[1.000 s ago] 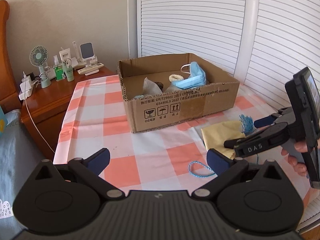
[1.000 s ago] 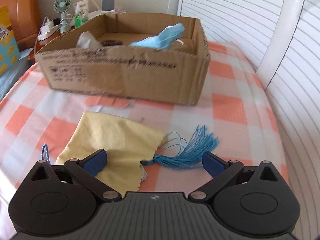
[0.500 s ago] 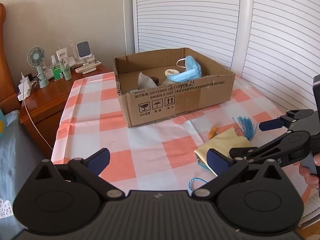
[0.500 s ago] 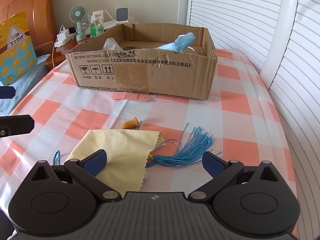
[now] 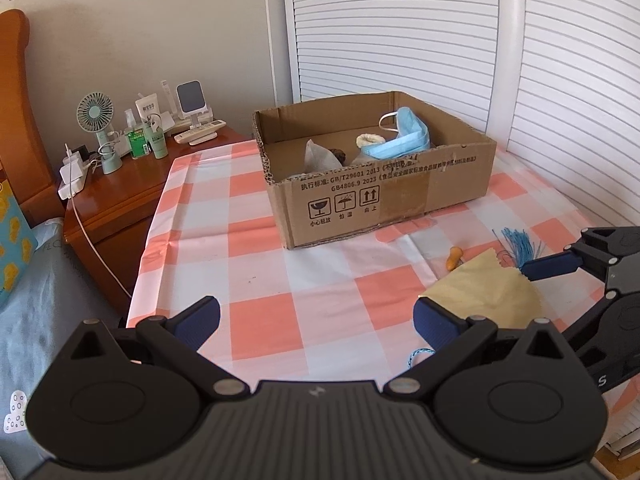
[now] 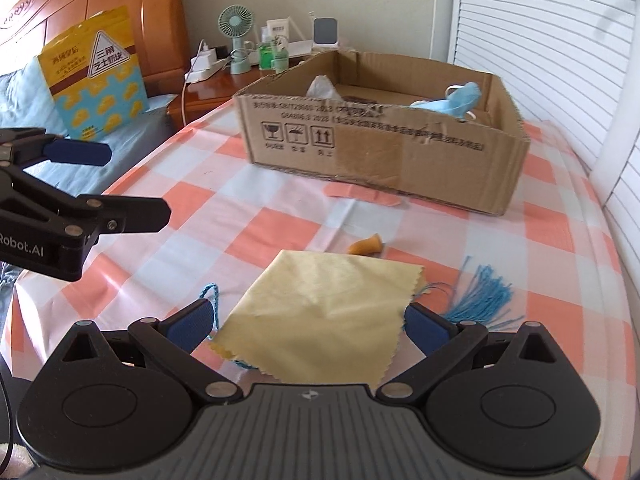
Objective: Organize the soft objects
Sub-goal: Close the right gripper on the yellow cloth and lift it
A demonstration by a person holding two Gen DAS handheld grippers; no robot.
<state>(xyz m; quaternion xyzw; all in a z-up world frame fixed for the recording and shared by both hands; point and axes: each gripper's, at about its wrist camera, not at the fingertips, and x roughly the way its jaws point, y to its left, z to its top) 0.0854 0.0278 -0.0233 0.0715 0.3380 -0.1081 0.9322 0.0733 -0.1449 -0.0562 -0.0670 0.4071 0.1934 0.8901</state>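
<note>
A yellow cloth (image 6: 324, 312) lies flat on the checked tablecloth (image 6: 280, 220), right in front of my open, empty right gripper (image 6: 308, 326). A blue tassel (image 6: 480, 294) lies to its right, a blue cord loop (image 6: 210, 294) to its left, and a small orange earplug (image 6: 366, 246) beyond it. The cardboard box (image 5: 384, 196) at the far side holds a blue face mask (image 5: 400, 140), a white bag and other small soft items. My left gripper (image 5: 316, 322) is open and empty over the near left of the table; the cloth (image 5: 484, 298) lies to its right.
A wooden nightstand (image 5: 120, 196) at the left holds a small fan (image 5: 96, 114), bottles, chargers and a remote. A yellow snack bag (image 6: 94, 74) leans on the bed's headboard. White louvred doors (image 5: 440, 32) stand behind and to the right of the table.
Both grippers have pulled back from the box and stayed open. The right gripper has shifted left, so the yellow cloth is now centred between its fingers. The orange earplug has come into view.
</note>
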